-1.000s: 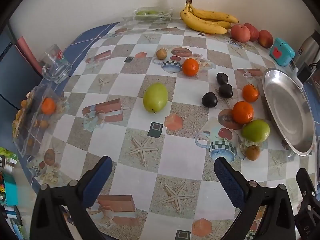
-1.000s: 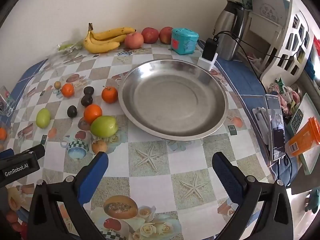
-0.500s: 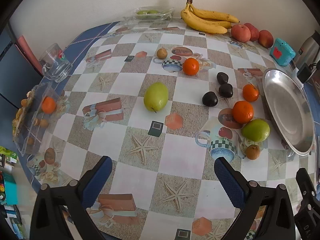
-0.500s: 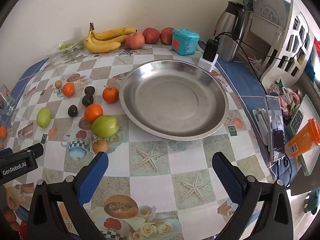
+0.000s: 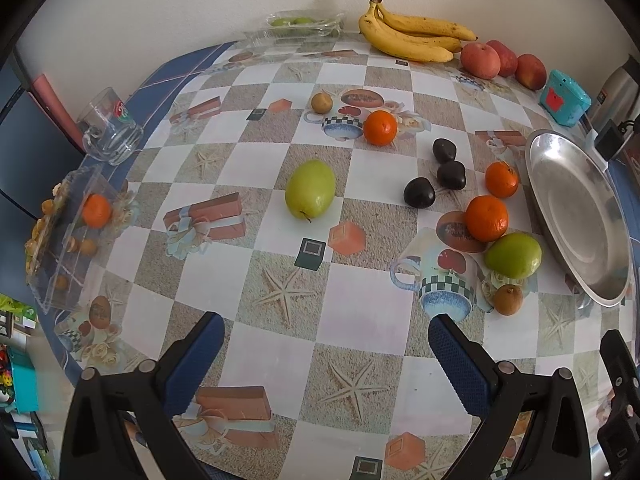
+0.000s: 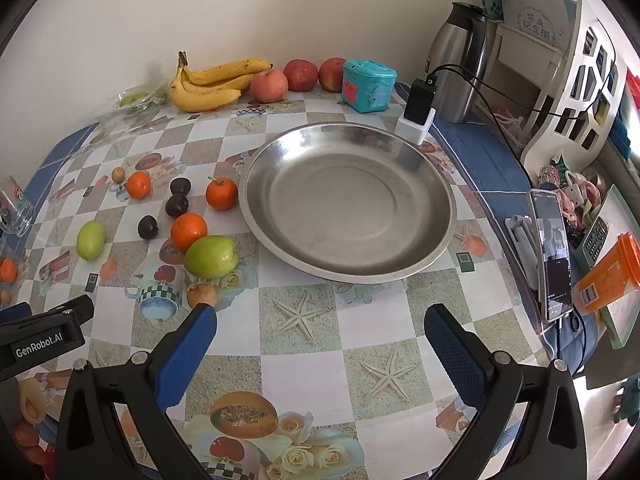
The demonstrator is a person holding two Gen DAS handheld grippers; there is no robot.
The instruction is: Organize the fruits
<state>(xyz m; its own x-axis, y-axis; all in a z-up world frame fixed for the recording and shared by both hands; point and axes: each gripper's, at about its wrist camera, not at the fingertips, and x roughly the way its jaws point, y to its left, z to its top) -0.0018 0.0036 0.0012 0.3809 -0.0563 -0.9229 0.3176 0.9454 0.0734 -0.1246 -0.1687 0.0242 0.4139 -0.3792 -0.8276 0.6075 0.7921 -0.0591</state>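
table (image 6: 304,356): checkered printed cloth, blue edge strip, against a pale wall
steel dish (image 6: 348,258): large round pan, right half of table, nothing inside; also seen at right edge of left wrist view (image 5: 576,216)
left gripper (image 5: 326,344): blue pads spread wide, nothing between them, above bare cloth near front edge
right gripper (image 6: 320,330): spread wide too, holding nothing, just in front of dish rim
thermos (image 6: 460,64): steel, back right, black charger and cable beside it
bananas (image 5: 412,36): 1 bunch at back wall
apples (image 5: 480,60): 3 red in a row, just right of bananas
teal box (image 6: 368,86): right of apples, behind dish
glass mug (image 5: 110,132): left table edge, upright
clear tray (image 5: 68,236): left edge, 1 orange fruit (image 5: 96,211) plus small bits inside
green fruit A (image 5: 311,189): alone, mid table
green fruit B (image 6: 211,256): just left of dish, touching an orange (image 6: 188,231)
oranges: 2 more loose, 1 close to dish rim (image 6: 221,193), 1 further back (image 6: 138,185)
dark plums (image 5: 419,192): 3 clustered between green fruit A and dish
small brown fruits: 1 in front of green fruit B (image 6: 202,295), 1 at back (image 5: 321,102)
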